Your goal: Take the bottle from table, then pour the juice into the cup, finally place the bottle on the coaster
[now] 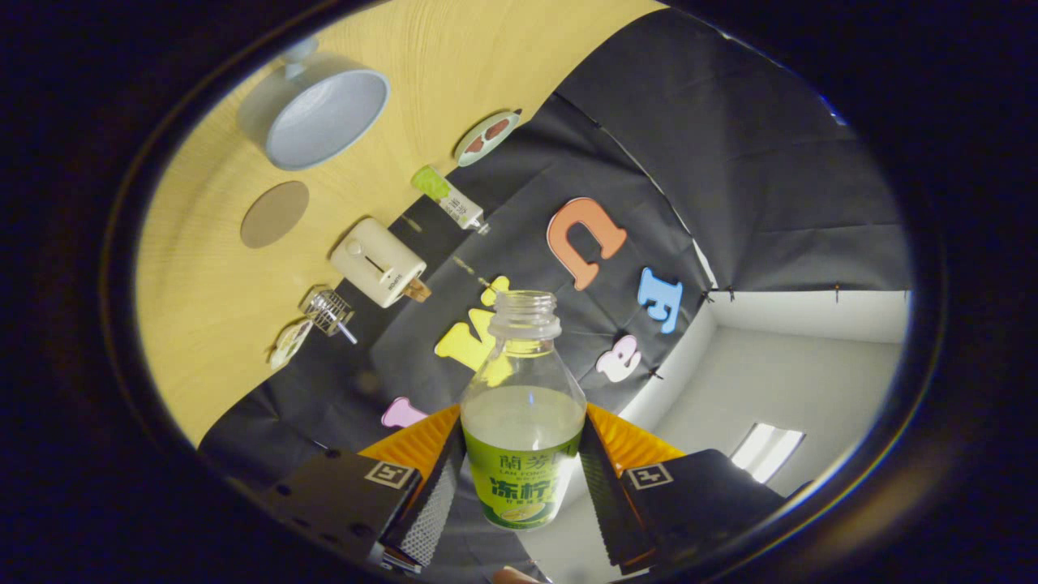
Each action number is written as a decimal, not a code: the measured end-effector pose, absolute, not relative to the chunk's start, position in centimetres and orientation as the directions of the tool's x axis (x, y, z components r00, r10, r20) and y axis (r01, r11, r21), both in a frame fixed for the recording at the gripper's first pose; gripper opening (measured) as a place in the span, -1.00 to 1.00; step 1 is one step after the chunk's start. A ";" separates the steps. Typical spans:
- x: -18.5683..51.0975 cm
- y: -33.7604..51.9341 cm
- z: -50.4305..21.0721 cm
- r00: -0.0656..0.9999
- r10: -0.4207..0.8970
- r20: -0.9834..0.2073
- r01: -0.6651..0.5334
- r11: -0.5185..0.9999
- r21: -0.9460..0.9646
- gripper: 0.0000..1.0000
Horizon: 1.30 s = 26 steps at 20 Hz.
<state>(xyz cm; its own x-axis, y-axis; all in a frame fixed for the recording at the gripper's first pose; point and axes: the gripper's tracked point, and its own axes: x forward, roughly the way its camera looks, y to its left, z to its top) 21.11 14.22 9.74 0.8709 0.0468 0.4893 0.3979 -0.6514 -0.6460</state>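
The fingers (434,495) are clamping on the bottle (523,422), one pad pressing each side of its green label, so the gripper (519,495) is carrying it clear of the bench (219,268). The bottle's long axis is running straight out along the fingers, its open, capless mouth pointing away from them, and pale juice is sitting level at about shoulder height inside. Beyond the mouth and off to one side, the bench is appearing steeply tilted, which suggests the gripper is being rolled. On it, the cup (320,109) is lying farthest out, its opening turned toward the camera and looking empty; the round brown coaster (274,213) is sitting between the cup and a small cream box (378,262). The pour appears to be just starting or not yet begun, since no juice is reaching the neck. The mouth is standing well apart from the cup, so the next move is calling for swinging the bottle's axis across toward that rim before tipping further.
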 end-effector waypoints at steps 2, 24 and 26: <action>21.0 14.3 10.0 0.867 0.047 0.496 0.403 -0.652 -0.642 0.60; 23.8 11.0 3.7 0.981 -0.196 0.008 0.085 0.390 -0.917 0.61; 24.4 10.7 3.1 0.980 -0.181 -0.077 0.040 0.567 -0.823 0.62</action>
<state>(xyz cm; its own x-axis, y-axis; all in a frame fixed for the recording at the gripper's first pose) 24.44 10.65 3.08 0.9805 -0.1810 -0.0768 0.0402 0.5668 -0.8229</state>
